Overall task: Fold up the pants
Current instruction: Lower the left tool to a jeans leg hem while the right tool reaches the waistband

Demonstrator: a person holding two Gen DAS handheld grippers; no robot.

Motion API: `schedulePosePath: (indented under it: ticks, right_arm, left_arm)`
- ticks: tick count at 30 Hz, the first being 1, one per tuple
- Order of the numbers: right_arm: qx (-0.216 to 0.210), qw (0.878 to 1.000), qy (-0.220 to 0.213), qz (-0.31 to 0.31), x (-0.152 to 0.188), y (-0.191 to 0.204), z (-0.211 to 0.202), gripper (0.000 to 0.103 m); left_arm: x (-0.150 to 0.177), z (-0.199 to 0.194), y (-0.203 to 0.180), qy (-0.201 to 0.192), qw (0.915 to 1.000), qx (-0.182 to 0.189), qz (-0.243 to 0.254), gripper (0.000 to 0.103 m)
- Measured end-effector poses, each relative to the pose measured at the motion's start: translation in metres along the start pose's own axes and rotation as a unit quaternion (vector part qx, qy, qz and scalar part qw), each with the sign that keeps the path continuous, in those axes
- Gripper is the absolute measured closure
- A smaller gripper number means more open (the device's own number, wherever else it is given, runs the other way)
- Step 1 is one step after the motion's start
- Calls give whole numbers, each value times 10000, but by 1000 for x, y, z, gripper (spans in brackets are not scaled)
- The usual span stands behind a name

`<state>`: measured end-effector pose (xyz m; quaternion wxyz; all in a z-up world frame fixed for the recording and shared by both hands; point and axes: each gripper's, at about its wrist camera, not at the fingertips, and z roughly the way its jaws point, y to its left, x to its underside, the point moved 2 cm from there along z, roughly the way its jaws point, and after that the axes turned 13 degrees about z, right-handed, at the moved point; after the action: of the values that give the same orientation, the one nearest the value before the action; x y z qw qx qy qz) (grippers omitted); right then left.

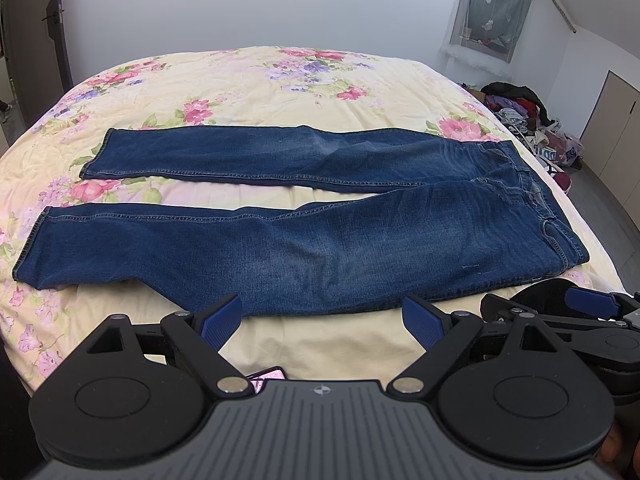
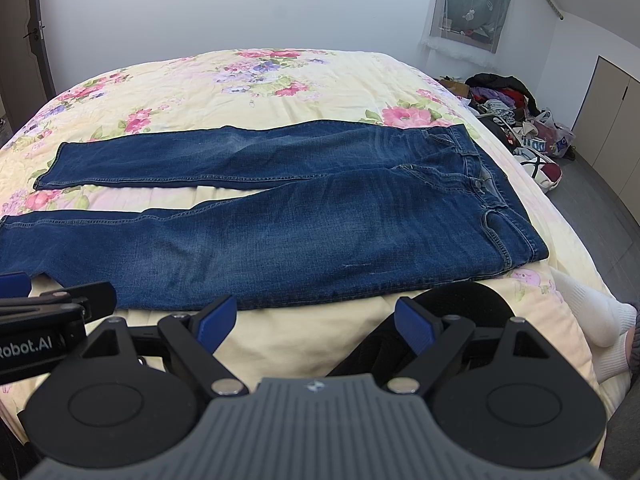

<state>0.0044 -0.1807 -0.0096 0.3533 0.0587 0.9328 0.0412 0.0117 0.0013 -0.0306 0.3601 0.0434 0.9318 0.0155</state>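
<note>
A pair of dark blue jeans (image 1: pixel 320 216) lay flat and unfolded across a bed (image 1: pixel 240 80) covered with a cream floral quilt. The waistband (image 1: pixel 540 196) pointed to the right side of the bed and the two legs ran out to the left, slightly parted so that a strip of quilt showed between them. The far leg's hem (image 1: pixel 94 156) and the near leg's hem (image 1: pixel 30 244) both lay flat near the left edge.

The left claw (image 1: pixel 322 320) hovered above the bare quilt just short of the near leg, its blue-padded fingers (image 1: pixel 220 318) spread wide and gripping nothing. The right claw (image 2: pixel 316 320) hung likewise at the near edge of the bed, its fingers (image 2: pixel 416 326) spread apart and empty, closer to the waistband end. From the left wrist view the right claw showed at the right edge, beside the left one.

A black strap or band (image 2: pixel 460 300) lay on the quilt under the right claw. On the floor beyond the right side of the bed sat a heap of clothes and bags (image 1: pixel 532 124), under a curtained window (image 1: pixel 492 8). A white sock (image 2: pixel 592 320) showed at the right edge of the right wrist view.
</note>
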Motion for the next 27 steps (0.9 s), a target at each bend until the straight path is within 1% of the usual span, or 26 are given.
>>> schedulePosePath:
  ticks: [3,7,9,11,14,17,21,23,25,27]
  right_arm:
    - [-17,10000,23,-16,1,0,4,21]
    - [46,10000,-19,-47,-7,-1,19,20]
    - [91,9999,-40,18,-15,-7,30,20]
    - [20,9999,-58,106,-24,-15,43,20]
    - [-63,9996,-203,194,-38,-29,61,20]
    - [73,9996,-234,134,-52,-45,82,20]
    - [194,9997,-45,104,-72,-72,113,20]
    - [132,9998,97,151,-82,-88,128,20]
    - [250,9990,272,255,-92,-104,145,21]
    - [424,9972,417,448,-105,-122,162,21]
  left_arm:
    - [8,5,7,12,10000,-32,-71,0]
    - [9,17,33,94,9992,-169,-354,0]
    - [5,29,51,221,9980,-268,-521,0]
    - [5,42,68,347,9965,-348,-683,0]
    - [5,64,93,613,9932,-486,-860,0]
    - [7,82,116,871,9890,-630,-1015,0]
    - [11,105,143,1251,9811,-825,-1223,0]
    - [14,115,157,1349,9763,-806,-1489,0]
    - [20,123,173,1351,9674,-758,-2005,0]
    - [29,132,191,1399,9542,-719,-2543,0]
